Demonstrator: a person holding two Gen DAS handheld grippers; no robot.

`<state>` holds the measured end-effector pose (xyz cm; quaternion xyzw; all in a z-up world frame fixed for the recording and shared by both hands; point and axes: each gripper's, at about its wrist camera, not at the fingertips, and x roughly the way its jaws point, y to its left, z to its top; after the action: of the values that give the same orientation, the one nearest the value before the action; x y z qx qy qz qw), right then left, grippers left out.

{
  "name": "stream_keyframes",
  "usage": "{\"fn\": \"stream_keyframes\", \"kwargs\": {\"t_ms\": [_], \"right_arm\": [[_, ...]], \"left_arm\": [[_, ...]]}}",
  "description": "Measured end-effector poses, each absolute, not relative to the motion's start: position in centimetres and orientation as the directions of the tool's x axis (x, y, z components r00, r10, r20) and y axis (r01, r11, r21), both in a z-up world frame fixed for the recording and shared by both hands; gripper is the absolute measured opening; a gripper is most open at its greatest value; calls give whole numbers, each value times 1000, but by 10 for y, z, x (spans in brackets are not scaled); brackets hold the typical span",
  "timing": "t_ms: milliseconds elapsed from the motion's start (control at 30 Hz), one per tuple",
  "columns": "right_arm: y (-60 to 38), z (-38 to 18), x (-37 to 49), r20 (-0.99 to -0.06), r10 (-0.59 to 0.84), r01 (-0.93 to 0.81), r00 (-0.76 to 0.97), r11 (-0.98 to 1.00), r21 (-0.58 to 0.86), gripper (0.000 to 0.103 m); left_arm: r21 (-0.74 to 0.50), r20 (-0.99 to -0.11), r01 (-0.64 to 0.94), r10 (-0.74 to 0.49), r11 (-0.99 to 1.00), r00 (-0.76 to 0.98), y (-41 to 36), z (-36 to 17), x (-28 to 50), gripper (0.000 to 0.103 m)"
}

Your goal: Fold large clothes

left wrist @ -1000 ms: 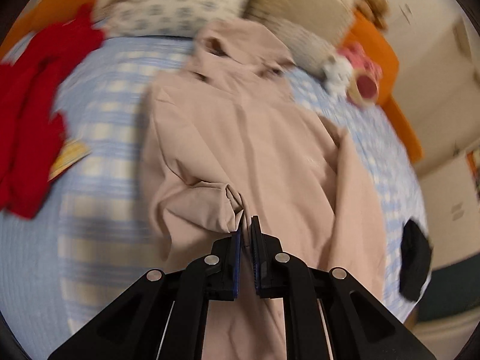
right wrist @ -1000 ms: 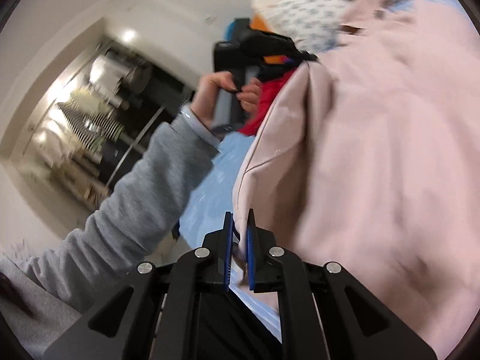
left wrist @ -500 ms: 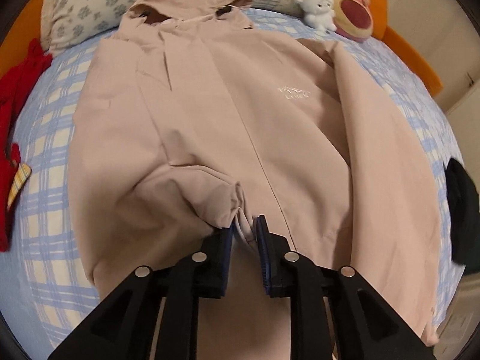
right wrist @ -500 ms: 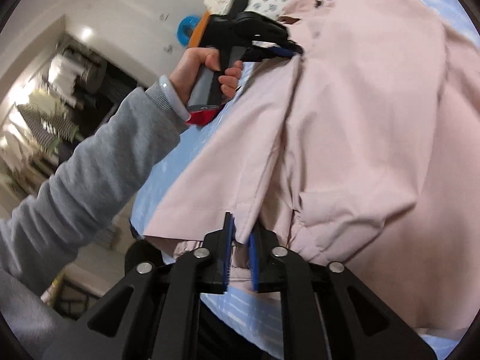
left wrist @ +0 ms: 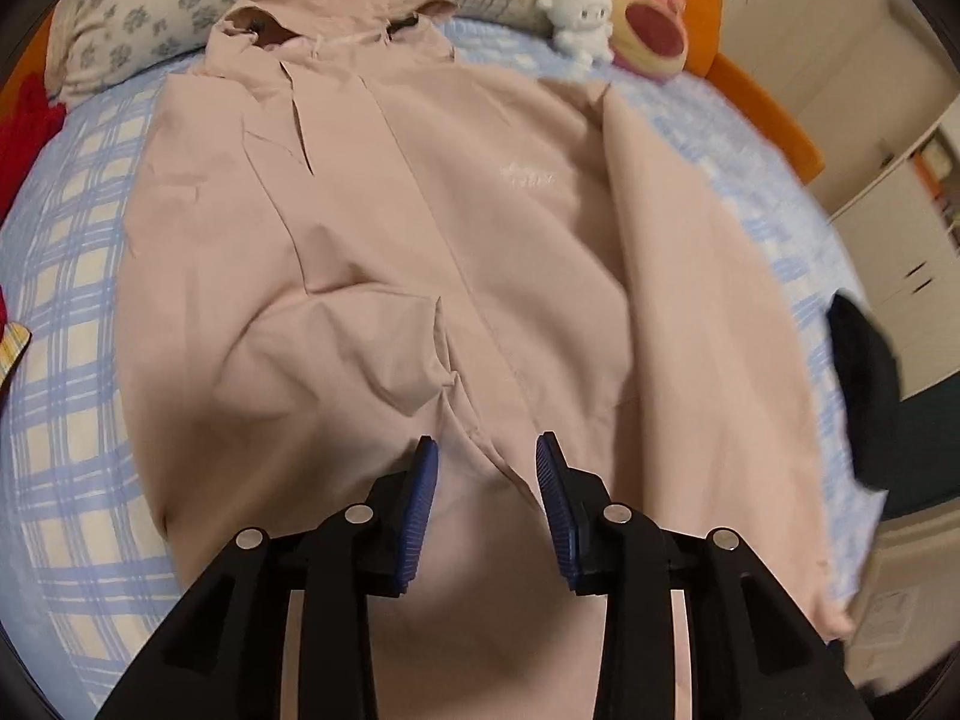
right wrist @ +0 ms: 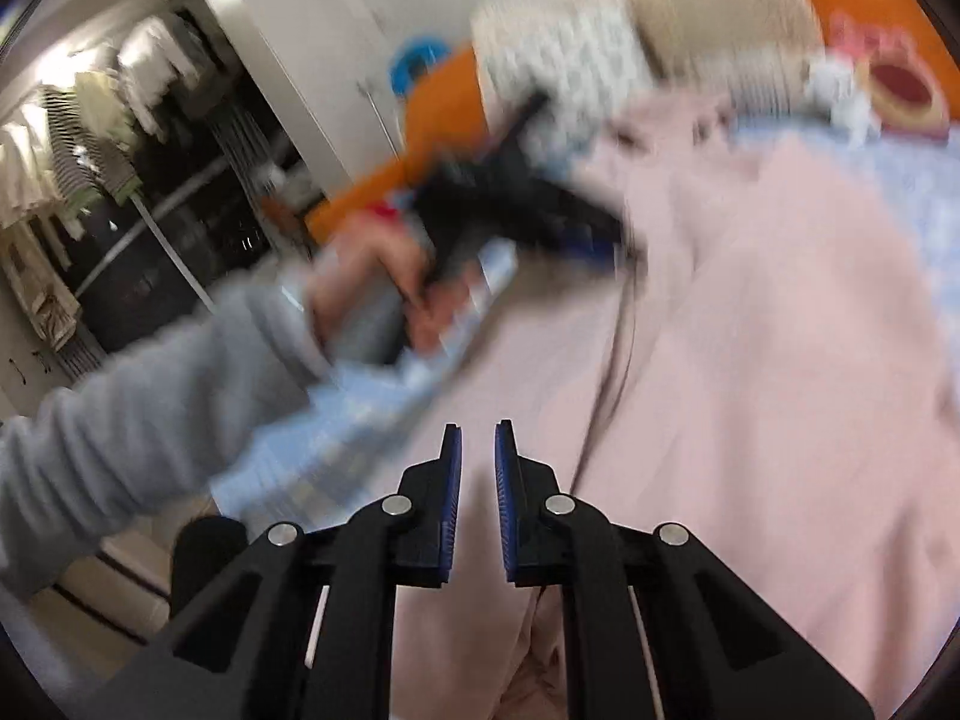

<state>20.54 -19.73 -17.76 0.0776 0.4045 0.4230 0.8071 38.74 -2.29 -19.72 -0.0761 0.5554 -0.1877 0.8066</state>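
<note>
A pale pink hooded jacket (left wrist: 420,228) lies spread front-up on the blue checked bed (left wrist: 66,324), hood toward the pillows. Its left sleeve is folded across the body, cuff near the centre hem. My left gripper (left wrist: 485,468) is open and empty just above that cuff. My right gripper (right wrist: 478,450) is slightly open and empty over the jacket's (right wrist: 780,360) left edge. In the blurred right wrist view the left gripper (right wrist: 528,210) and the grey-sleeved arm holding it show above the jacket.
Pillows (left wrist: 150,6) and plush toys (left wrist: 618,24) sit at the bed's head against an orange headboard (left wrist: 756,96). Red clothing (left wrist: 24,132) lies at the left edge, a black item (left wrist: 864,384) at the right edge. An open wardrobe (right wrist: 120,180) stands left of the bed.
Both grippers have let go of the jacket: the left one dropped the sleeve cuff onto the body and opened wide, the right one released the hem and opened slightly.
</note>
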Motion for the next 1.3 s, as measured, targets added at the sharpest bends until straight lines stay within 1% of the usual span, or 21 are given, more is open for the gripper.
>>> {"fn": "stream_keyframes", "kwargs": {"t_ms": [33, 100, 167, 267, 367, 467, 533, 600, 633, 700, 733, 800, 833, 867, 900, 967, 1033, 1067, 1133, 1200, 1300], "right_arm": [[-194, -196, 204, -618, 733, -605, 285, 637, 477, 12], [-190, -216, 200, -638, 730, -582, 245, 637, 506, 12], [-187, -232, 189, -629, 742, -556, 233, 632, 540, 13], [-187, -235, 182, -607, 753, -540, 253, 631, 557, 12], [-185, -238, 181, -596, 764, -533, 247, 620, 575, 12], [-185, -240, 179, -597, 760, -543, 255, 624, 562, 12], [-187, -243, 175, -598, 756, -549, 267, 629, 550, 11], [-183, -242, 175, -608, 742, -569, 281, 639, 517, 10], [-185, -240, 174, -606, 744, -575, 282, 637, 513, 10], [-186, -234, 174, -585, 762, -588, 278, 616, 524, 12], [-188, -231, 172, -580, 768, -587, 272, 610, 532, 15], [-202, -214, 170, -542, 797, -578, 267, 582, 571, 31], [-218, -200, 167, -508, 808, -572, 300, 578, 582, 50], [-223, -184, 164, -486, 808, -569, 333, 583, 580, 67], [-242, -168, 159, -460, 801, -563, 384, 598, 571, 71], [-278, -148, 152, -450, 762, -534, 466, 648, 543, 75], [-317, -142, 150, -514, 672, -455, 533, 740, 496, 76], [-331, -143, 150, -547, 634, -418, 546, 772, 478, 77], [-366, -153, 150, -606, 570, -329, 555, 819, 469, 77], [-394, -168, 152, -640, 553, -243, 533, 825, 510, 77], [-420, -191, 155, -666, 560, -163, 493, 812, 561, 77]], "left_arm": [[-343, -858, 212, -397, 915, 326, -16, -193, 388, 38], [-370, -829, 188, -414, 910, 375, -1, -181, 395, 38], [-406, -794, 133, -421, 904, 438, 22, -167, 411, 38], [-421, -785, 69, -402, 904, 471, 40, -160, 437, 39], [-411, -812, 24, -378, 911, 446, 34, -176, 471, 39], [-369, -857, 3, -342, 929, 385, 19, -212, 497, 39], [-351, -863, -4, -322, 936, 389, 15, -230, 502, 39], [-348, -850, -6, -313, 938, 424, 13, -231, 503, 43], [-341, -853, -1, -309, 940, 420, 11, -230, 504, 43], [-280, -879, 18, -264, 960, 398, 2, -225, 505, 43], [-258, -886, 22, -245, 966, 394, 0, -221, 504, 43], [-249, -885, 33, -241, 968, 397, -10, -207, 499, 44], [-248, -882, 49, -247, 967, 401, -21, -197, 495, 46], [-233, -884, 66, -239, 970, 402, -34, -188, 491, 55], [-196, -888, 95, -218, 976, 405, -56, -175, 488, 64], [-136, -889, 155, -190, 978, 416, -95, -155, 484, 69], [-64, -891, 222, -156, 973, 426, -146, -136, 479, 74], [-38, -892, 249, -146, 968, 427, -170, -128, 478, 78], [26, -895, 312, -117, 950, 431, -230, -119, 472, 81], [95, -900, 348, -69, 933, 430, -274, -121, 470, 83], [201, -924, 402, 36, 893, 381, -340, -147, 473, 83]]}}
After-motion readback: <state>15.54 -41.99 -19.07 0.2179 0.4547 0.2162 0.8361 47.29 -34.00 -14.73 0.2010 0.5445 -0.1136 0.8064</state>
